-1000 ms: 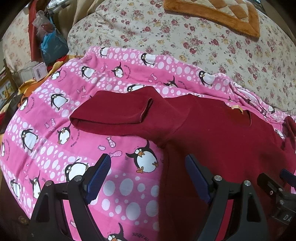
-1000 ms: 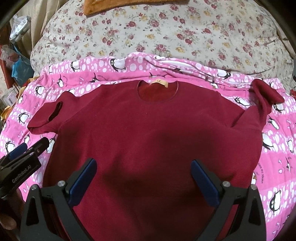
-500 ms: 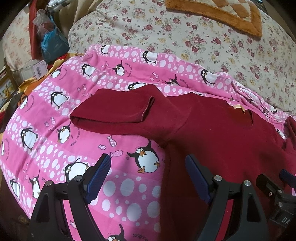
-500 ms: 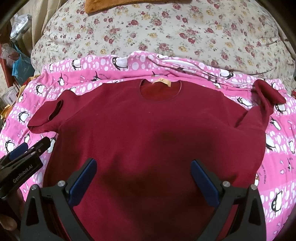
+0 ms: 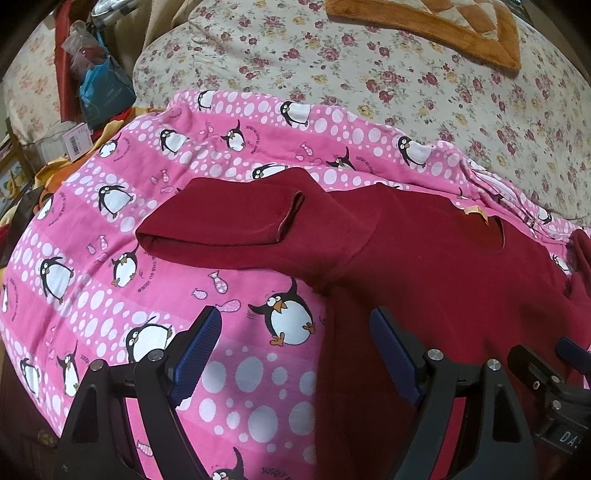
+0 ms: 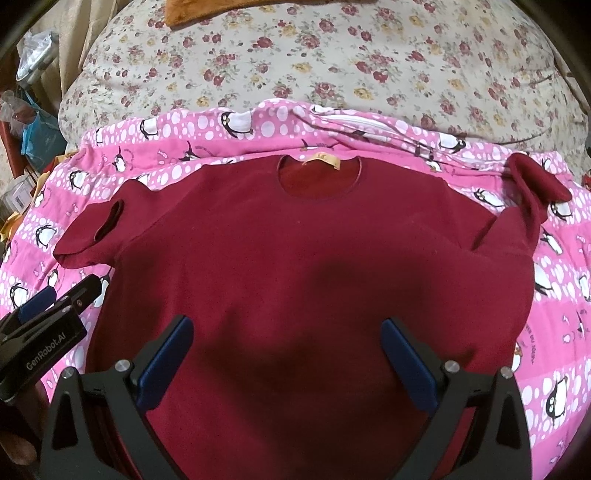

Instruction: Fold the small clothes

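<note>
A dark red long-sleeved top (image 6: 303,258) lies flat, neck hole and tan label (image 6: 321,159) away from me, on a pink penguin-print blanket (image 5: 110,206). Its left sleeve (image 5: 221,225) is doubled back on itself, cuff opening toward the body. Its right sleeve (image 6: 532,192) bends up at the far right. My left gripper (image 5: 295,350) is open above the top's left side edge, nothing between its blue pads. My right gripper (image 6: 288,354) is open above the lower middle of the top. The left gripper (image 6: 48,317) also shows at the right wrist view's left edge.
Beyond the blanket a floral quilt (image 6: 332,55) covers the bed, with an orange plush mat (image 5: 443,26) on it. Bags and boxes (image 5: 99,88) are piled at the far left, off the bed's edge.
Both grippers have drawn slightly back and down, so the top sits a little farther up in each view. The garment itself has not moved.
</note>
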Demonstrator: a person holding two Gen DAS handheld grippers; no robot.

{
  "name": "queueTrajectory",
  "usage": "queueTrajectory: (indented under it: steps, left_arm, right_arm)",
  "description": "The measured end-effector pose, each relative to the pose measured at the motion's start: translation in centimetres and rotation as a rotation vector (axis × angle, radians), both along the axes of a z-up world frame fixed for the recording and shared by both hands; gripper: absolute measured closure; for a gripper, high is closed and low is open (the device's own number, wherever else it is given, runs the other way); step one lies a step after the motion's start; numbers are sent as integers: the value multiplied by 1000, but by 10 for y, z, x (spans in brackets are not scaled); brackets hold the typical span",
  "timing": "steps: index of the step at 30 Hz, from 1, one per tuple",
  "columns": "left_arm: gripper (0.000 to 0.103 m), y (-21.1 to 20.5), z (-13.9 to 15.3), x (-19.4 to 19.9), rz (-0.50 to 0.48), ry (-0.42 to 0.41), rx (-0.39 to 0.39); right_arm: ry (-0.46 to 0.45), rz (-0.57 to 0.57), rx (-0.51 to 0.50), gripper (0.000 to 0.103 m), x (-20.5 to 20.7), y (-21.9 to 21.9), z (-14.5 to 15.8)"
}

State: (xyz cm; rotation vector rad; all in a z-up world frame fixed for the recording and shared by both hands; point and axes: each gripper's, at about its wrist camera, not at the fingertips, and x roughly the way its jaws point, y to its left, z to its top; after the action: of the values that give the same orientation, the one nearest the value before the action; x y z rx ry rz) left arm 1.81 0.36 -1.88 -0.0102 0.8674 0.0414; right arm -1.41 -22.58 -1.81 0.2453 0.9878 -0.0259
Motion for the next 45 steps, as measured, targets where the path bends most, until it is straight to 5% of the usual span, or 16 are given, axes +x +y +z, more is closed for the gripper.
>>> queueTrajectory:
  steps: [45]
  left_arm:
    - [38,4,-9,8,-2,31,-16]
  right_arm:
    - [22,28,-34,0,14,17,-5]
